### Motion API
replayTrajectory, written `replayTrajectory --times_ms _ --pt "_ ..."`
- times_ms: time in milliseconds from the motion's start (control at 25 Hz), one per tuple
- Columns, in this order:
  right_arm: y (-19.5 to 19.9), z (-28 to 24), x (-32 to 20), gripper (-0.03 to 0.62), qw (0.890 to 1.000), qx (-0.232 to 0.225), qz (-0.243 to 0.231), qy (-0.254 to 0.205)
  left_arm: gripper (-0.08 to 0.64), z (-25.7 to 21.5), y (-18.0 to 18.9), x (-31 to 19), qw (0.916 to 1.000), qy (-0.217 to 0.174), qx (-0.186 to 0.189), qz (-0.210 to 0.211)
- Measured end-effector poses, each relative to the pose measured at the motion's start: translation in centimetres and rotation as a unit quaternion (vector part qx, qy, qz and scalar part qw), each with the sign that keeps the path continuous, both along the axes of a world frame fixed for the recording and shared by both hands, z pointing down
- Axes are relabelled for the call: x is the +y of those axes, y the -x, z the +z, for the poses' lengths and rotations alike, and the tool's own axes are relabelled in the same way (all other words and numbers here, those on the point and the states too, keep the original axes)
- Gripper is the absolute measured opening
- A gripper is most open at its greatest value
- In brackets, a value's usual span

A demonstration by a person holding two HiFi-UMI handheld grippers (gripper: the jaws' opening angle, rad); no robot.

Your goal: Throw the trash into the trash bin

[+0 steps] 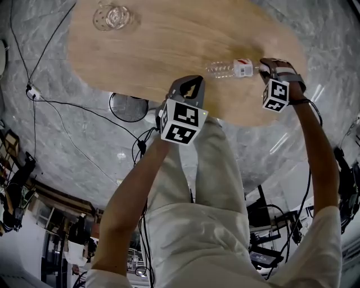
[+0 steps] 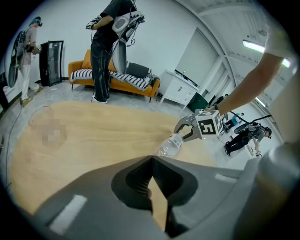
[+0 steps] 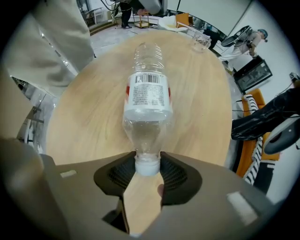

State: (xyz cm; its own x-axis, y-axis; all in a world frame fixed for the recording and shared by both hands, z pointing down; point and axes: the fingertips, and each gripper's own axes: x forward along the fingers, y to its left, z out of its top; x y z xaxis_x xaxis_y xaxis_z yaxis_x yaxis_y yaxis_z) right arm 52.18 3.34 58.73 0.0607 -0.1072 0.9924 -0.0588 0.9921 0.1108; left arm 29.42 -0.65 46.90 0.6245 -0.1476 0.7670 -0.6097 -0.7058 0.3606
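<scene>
On the wooden table [image 1: 169, 45], close to the edge nearest you, the bottle [image 3: 147, 98] lies on its side, clear and apparently empty. Its long axis runs along that edge, with the cap toward your right and the base toward your left. Your right gripper [image 3: 148, 161] sits at the cap end, in line with that axis, so the bottle points straight away from its jaws. Your left gripper [image 2: 151, 161] hangs over the near edge, short of the bottle's base and not touching it, its jaws pressed together on nothing. The right hand is the one on the job: its pads pinch the white cap [image 3: 148, 167] from both sides. Held only there, the body will likely swing beneath the cap when you lift. A glass [image 1: 112, 17] stands well apart at the far end. No view shows a bin with certainty.
</scene>
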Motion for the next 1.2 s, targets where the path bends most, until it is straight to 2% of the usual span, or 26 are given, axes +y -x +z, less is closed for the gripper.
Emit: replayTrajectory --times_ms 320,440,680,920,1080,1200 --pt "1.0 -1.4 -0.2 0.178 0.999 -0.026 0.032 -0.001 0.001 -0.5 0.2 0.3 1.0 -0.002 0.001 -0.007" --pt "2.2 -2.5 -0.2 0.179 0.998 -0.047 0.048 -0.001 0.001 -1.0 0.2 0.4 0.9999 -0.004 0.003 -0.012" --pt "5.6 -3.6 0.2 0.181 0.996 -0.076 0.051 0.004 0.001 -1.6 1.2 0.6 0.9993 -0.011 0.001 -0.036" --pt "11.3 -4.3 0.2 0.181 0.996 -0.079 0.048 0.013 0.001 -2.5 5.6 0.7 0.9978 -0.018 -0.003 -0.064" --pt "14.4 -5.2 1.0 0.181 0.995 -0.086 0.051 0.016 0.001 -3.5 7.5 1.3 0.9929 -0.017 0.002 -0.118" --pt "18.3 -4.9 1.8 0.181 0.995 -0.091 0.046 0.022 0.001 -3.3 10.4 2.1 0.9895 -0.018 0.006 -0.143"
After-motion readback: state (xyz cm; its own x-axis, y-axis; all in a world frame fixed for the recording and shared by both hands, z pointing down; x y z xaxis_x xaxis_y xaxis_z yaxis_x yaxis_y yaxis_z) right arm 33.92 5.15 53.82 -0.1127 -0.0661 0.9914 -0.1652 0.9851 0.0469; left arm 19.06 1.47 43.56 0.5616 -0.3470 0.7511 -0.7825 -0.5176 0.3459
